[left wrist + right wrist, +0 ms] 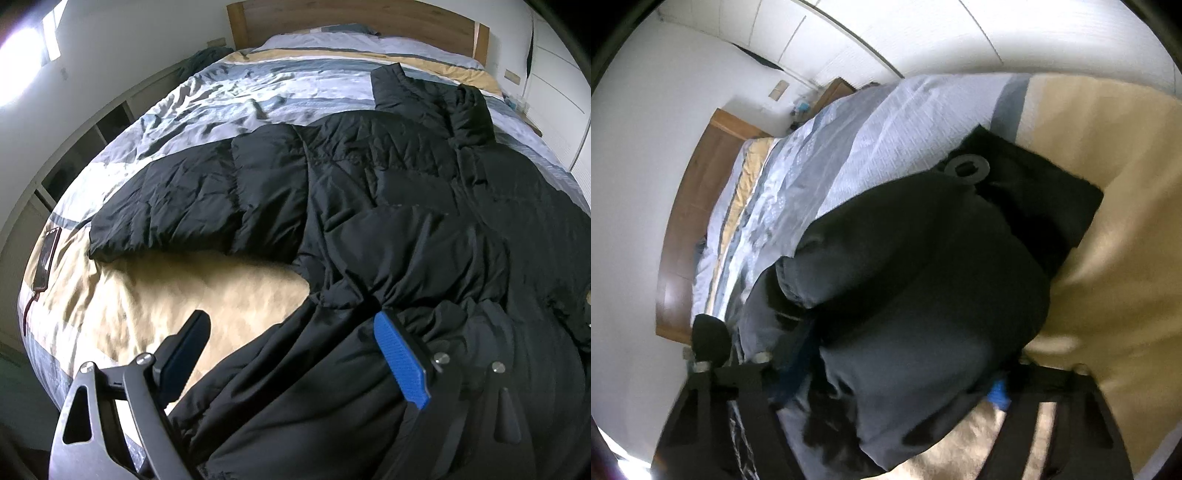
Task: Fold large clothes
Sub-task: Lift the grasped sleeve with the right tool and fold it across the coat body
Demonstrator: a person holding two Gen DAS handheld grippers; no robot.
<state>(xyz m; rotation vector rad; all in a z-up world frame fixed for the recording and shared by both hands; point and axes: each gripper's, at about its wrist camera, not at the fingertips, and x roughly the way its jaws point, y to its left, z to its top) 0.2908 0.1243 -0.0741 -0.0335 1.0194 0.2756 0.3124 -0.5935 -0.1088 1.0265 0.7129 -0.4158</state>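
Note:
A large black puffer jacket (pixel 369 192) lies spread across the bed, one sleeve (pixel 177 206) stretched out to the left. My left gripper (pixel 291 347) is open, its blue-padded fingers (pixel 402 365) wide apart over the jacket's near hem; the right finger touches the bunched fabric. In the right wrist view a thick bundle of the jacket (pixel 923 295) fills the space between my right gripper's fingers (pixel 997 395) and hides most of them. The right gripper (pixel 897 373) is wide around the bundle; whether it clamps it is unclear. A round black patch (pixel 967 168) shows on the jacket.
The bed has a striped grey, white and tan duvet (pixel 221 99) and a wooden headboard (pixel 351 18). A phone with a cable (pixel 47 258) lies at the bed's left edge. White shelving (pixel 92 147) runs along the left wall, white wardrobes (pixel 886 33) on the right.

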